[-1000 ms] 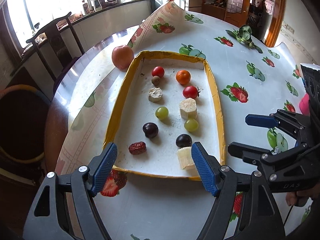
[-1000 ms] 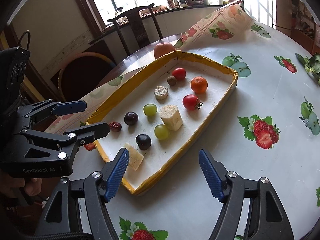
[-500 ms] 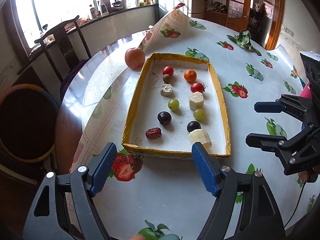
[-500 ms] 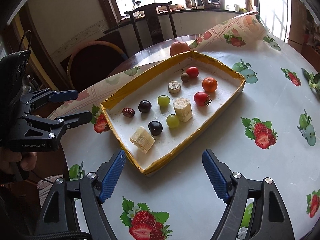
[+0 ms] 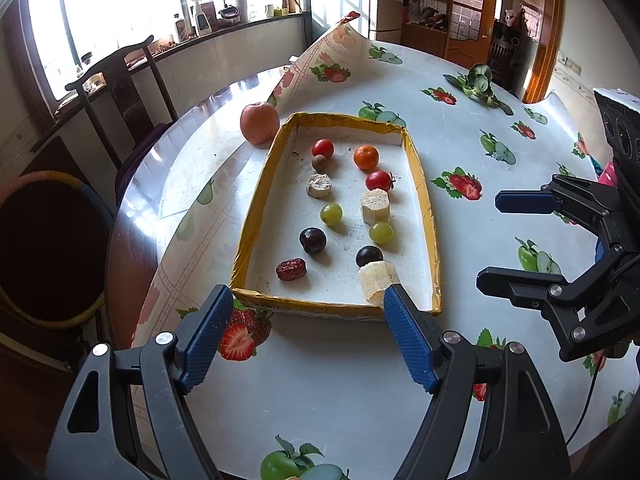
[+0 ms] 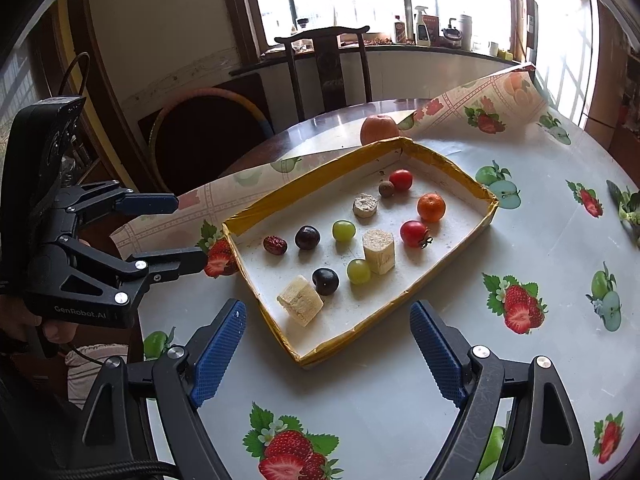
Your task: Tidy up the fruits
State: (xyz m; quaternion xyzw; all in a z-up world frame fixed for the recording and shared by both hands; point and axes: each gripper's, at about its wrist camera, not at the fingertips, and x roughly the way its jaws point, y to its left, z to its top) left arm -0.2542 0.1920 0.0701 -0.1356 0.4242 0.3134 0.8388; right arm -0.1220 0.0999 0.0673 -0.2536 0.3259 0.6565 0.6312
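Note:
A yellow-rimmed white tray (image 5: 421, 184) lies on the fruit-print tablecloth. In it sit two rows of fruit: a small orange (image 5: 365, 157), two cherry tomatoes (image 5: 322, 148), two green grapes (image 5: 331, 213), two dark grapes (image 5: 313, 240), a red date (image 5: 291, 269) and banana pieces (image 5: 375, 280). An apple (image 5: 259, 122) rests outside the tray's far left corner. My left gripper (image 5: 308, 308) hovers open and empty before the tray's near edge. My right gripper (image 6: 326, 320) hovers at the tray's near corner (image 6: 304, 360), its jaws opening with nothing between them.
The tablecloth's far corner (image 5: 340, 40) is folded up beyond the apple. A leafy sprig (image 5: 476, 84) lies at the table's far right. A dark wooden chair (image 5: 120, 80) and a hoop-rimmed seat (image 5: 48, 240) stand beside the table's left edge.
Both grippers have drawn back and up from the tray, so it now lies wholly ahead of the fingers. The right jaws have spread wider. The fruit has not moved.

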